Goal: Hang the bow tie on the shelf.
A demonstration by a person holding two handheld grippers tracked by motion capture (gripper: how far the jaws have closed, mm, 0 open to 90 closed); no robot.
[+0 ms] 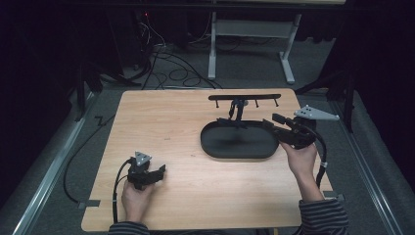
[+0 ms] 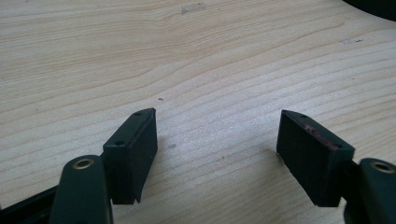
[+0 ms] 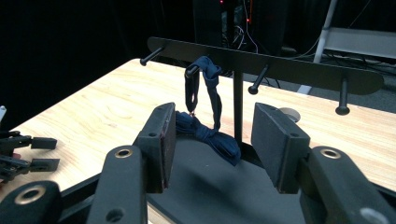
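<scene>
Pale wood table [image 1: 186,186] carries everything. Far left, near the front edge: left gripper [image 1: 157,172], held in the person's left hand [image 1: 135,196] and resting low over bare wood. In the left gripper view its jaws stand wide apart, nothing between them, only wood grain below.

Centre right: black oval tray [image 1: 215,147], base of a rack [image 1: 244,97] whose crossbar carries several pegs. A dark blue cloth strip [image 3: 211,88] hangs looped over one peg left of the rack's post; its lower end lies bunched on the tray, just beside the post.

Right: right gripper [image 1: 274,122], held in the right hand [image 1: 301,159], sits at the tray's right end and points across it. In the right gripper view its jaws are fairly wide and grip nothing; the cloth bunch lies beyond the tips, close to the left jaw. Touching or not: cannot tell.
</scene>
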